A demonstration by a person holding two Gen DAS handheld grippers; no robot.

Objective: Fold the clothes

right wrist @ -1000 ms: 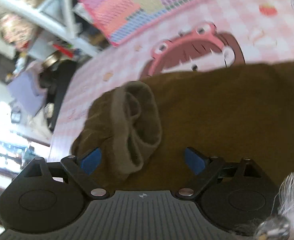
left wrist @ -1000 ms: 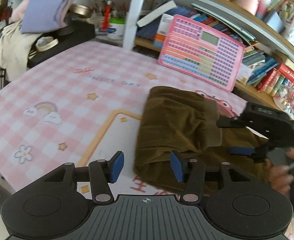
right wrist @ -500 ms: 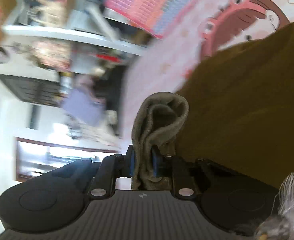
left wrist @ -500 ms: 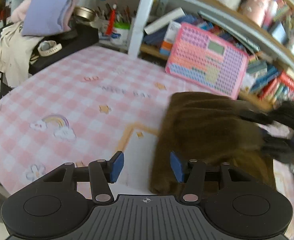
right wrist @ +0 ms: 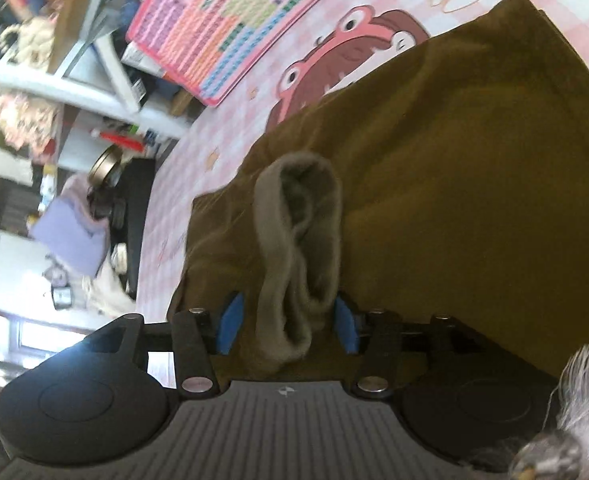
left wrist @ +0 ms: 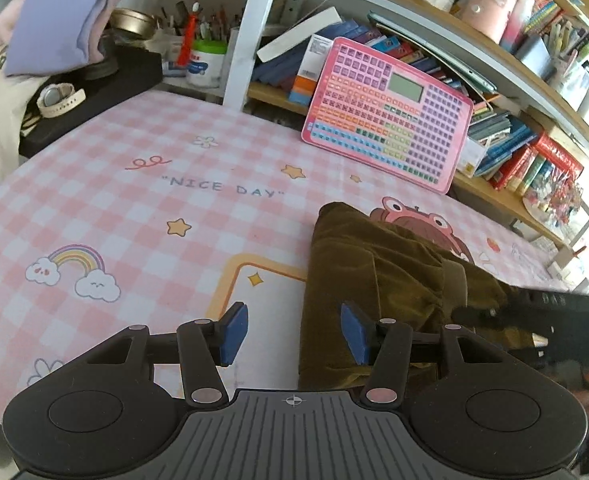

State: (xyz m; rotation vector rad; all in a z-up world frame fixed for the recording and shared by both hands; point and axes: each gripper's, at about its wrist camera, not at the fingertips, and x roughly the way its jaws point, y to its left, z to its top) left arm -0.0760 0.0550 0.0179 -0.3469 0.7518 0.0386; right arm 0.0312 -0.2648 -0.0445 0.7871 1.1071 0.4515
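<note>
An olive-brown corduroy garment (left wrist: 378, 280) lies folded on the pink checked counter (left wrist: 142, 200), at the near right, partly covering a cartoon print. Its lighter ribbed cuff (right wrist: 298, 248) stands up from the cloth in a loose, crumpled loop.

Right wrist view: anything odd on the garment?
Yes. The ribbed cuff of the brown garment is bunched and twisted into a standing loop instead of lying flat. It sits between the pads of the right tool, whose jaws have just been opening. The rest lies fairly smooth.
</note>
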